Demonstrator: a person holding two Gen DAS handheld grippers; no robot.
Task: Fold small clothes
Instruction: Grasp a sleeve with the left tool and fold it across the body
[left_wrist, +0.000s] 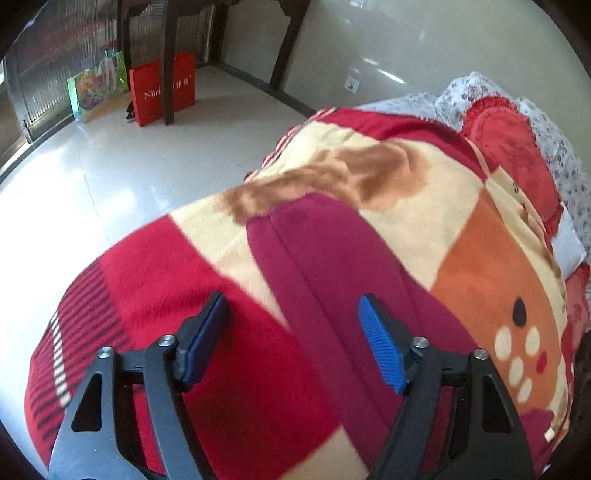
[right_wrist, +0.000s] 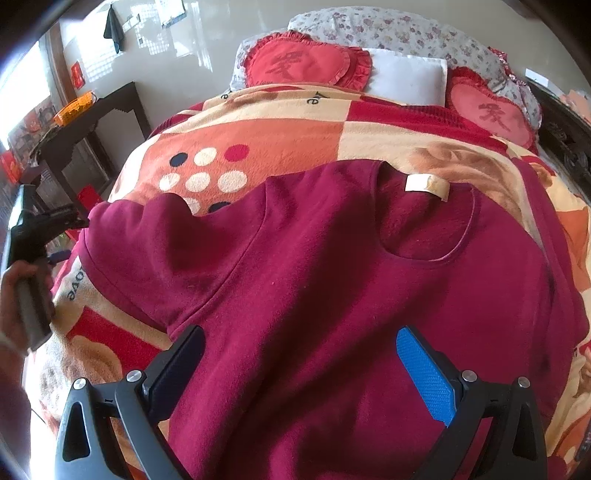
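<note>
Fingers of the right gripper (right_wrist: 300, 363) stand wide apart with nothing between them, hovering low over the lower body of the maroon top (right_wrist: 332, 280). The top lies spread, front up, on the patterned blanket (right_wrist: 255, 136), which serves as the landmark: the garment covers the blanket's near half, its neck label (right_wrist: 424, 184) toward the blanket's far end, one sleeve (right_wrist: 147, 236) bulging out toward the blanket's left edge.

The step in hand looks like the first lengthwise fold, not yet begun. To do it well, each gripper should probably take a single layer at a side edge, one near the shoulder and one near the hem, and carry the edge across level so the fold line runs straight from neck to hem; the bunched sleeve would be better flattened first, or it may trap a lump inside the fold.

The left gripper (left_wrist: 291, 339) is likewise spread wide and empty, tilted downward above the sleeve end of the top (left_wrist: 332, 280) near the blanket's left edge. In the right view the person's left hand (right_wrist: 18, 295) grips its handle, raised off the blanket. Beyond the blanket's far end sit two red heart cushions (right_wrist: 306, 62) and a white pillow (right_wrist: 410, 77).
</note>
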